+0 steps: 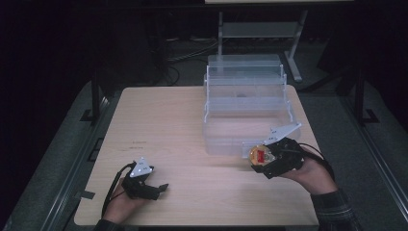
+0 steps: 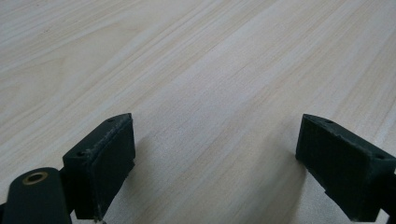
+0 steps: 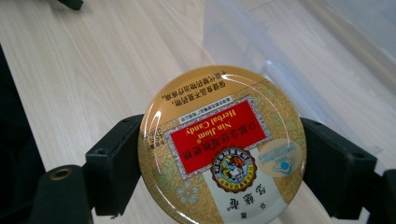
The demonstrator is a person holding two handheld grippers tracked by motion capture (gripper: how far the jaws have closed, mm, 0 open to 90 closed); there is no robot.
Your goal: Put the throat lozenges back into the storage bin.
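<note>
A round gold candy tin [image 3: 223, 144] with a red label is clamped between the pads of my right gripper [image 3: 223, 161], seen face-on in the right gripper view. From above, the candy tin [image 1: 260, 154] and the right gripper [image 1: 262, 156] hang just in front of the clear plastic box [image 1: 245, 110], near its front wall. My left gripper [image 1: 161, 188] rests at the table's front left, a hand around it. Its pads [image 2: 109, 163] stand wide apart over bare wood in the left gripper view, nothing between them.
The clear tiered box [image 3: 299, 51] with its lid raised stands at the back right of the light wooden table [image 1: 159, 125]. Beyond the table a metal stand [image 1: 260, 29] and cables lie on the dark floor.
</note>
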